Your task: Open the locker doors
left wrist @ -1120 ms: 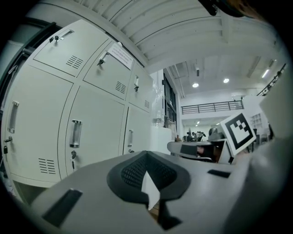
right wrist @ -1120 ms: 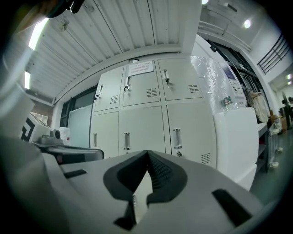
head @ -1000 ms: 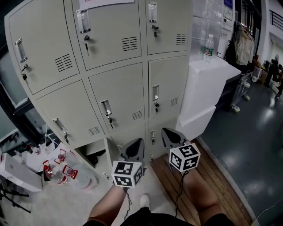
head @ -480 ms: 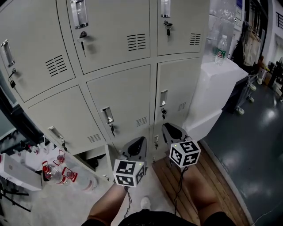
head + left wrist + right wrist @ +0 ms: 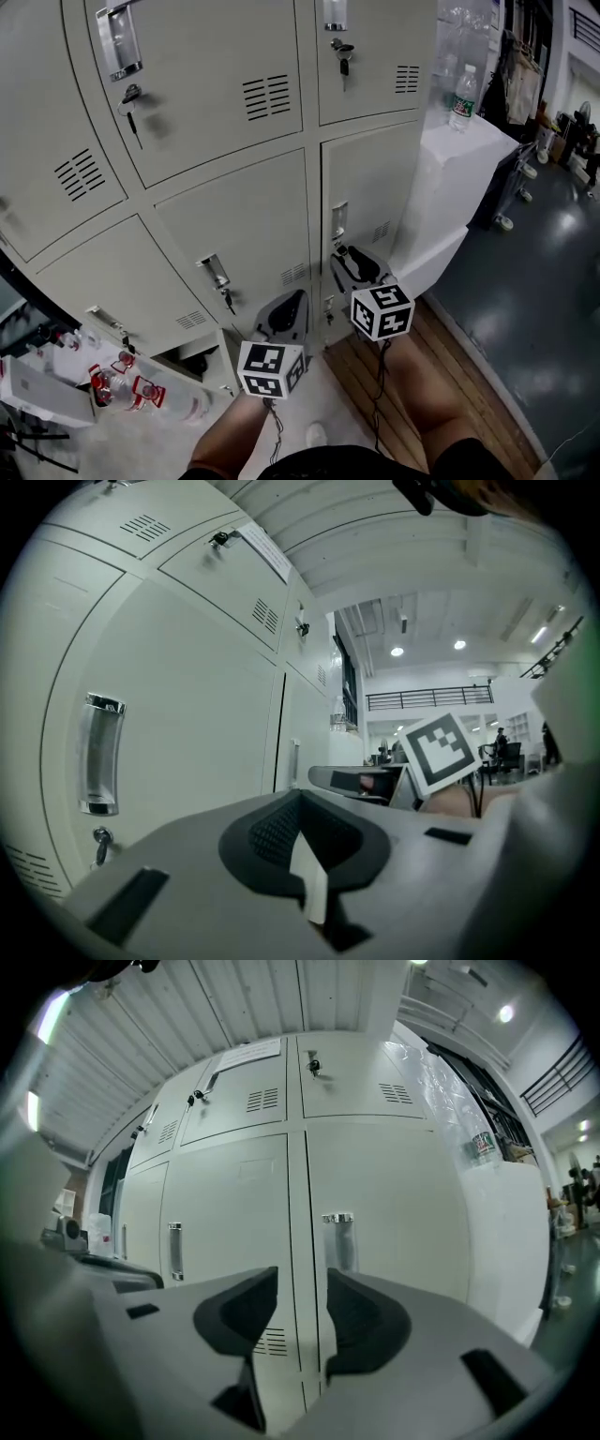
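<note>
At the left foot of the pale grey metal locker bank (image 5: 234, 216), a cluster of clear plastic bottles with red labels (image 5: 122, 384) lies on the floor. My left tongs (image 5: 291, 300) come next, held level and close in front of the bank's lower middle column. In the left gripper view those tongs (image 5: 298, 808) have their dark pads drawn together with nothing held. A closed door with a long chrome pull handle (image 5: 98, 754) fills the space to their left.

My right tongs (image 5: 347, 255) point at the bank's right column, near the short chrome handle (image 5: 338, 221) of the lower door there. In the right gripper view these tongs (image 5: 302, 1309) have just been opening and now stand well apart. Only the seam between two closed doors shows through the gap, so they hold nothing. That handle (image 5: 337, 1239) sits just above the right pad, not touched.

Against the bank's right side stands a white boxy block (image 5: 450, 178) with a clear water bottle (image 5: 461, 94) on top. A strip of wooden plank floor (image 5: 459, 384) runs along in front of it.
</note>
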Motion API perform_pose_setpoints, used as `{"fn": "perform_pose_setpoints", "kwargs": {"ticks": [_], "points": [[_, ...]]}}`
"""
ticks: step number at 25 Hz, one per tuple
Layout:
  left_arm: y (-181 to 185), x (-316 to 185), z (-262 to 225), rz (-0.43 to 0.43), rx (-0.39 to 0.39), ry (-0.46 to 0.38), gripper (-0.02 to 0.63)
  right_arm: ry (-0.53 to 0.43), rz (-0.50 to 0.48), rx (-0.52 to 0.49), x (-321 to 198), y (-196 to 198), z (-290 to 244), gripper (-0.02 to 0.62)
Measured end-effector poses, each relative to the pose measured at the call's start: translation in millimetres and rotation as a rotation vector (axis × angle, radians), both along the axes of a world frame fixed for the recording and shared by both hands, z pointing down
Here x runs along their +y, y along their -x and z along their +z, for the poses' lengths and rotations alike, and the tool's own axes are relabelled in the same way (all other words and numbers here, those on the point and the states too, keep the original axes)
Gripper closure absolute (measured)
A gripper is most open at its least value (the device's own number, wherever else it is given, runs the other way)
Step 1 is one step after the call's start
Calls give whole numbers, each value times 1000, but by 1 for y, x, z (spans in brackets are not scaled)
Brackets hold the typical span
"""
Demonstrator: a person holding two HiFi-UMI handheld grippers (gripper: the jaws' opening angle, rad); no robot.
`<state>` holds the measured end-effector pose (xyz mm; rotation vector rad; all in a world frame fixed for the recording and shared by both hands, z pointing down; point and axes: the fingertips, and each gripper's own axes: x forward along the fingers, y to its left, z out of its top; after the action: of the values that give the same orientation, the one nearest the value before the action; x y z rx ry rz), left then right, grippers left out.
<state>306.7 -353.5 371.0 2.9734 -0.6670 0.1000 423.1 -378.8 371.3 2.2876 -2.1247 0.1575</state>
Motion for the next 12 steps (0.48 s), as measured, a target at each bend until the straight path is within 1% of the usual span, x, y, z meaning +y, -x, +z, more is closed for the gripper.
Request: {"fn": "perform_pose_setpoints", "kwargs": {"ticks": [5, 12], "points": [[-10, -16, 6, 22, -11, 5, 605, 6, 28, 10, -26, -14, 3, 404], [-20, -30, 10, 48, -21, 3, 604, 15, 67, 42, -52, -30, 6, 396]]}}
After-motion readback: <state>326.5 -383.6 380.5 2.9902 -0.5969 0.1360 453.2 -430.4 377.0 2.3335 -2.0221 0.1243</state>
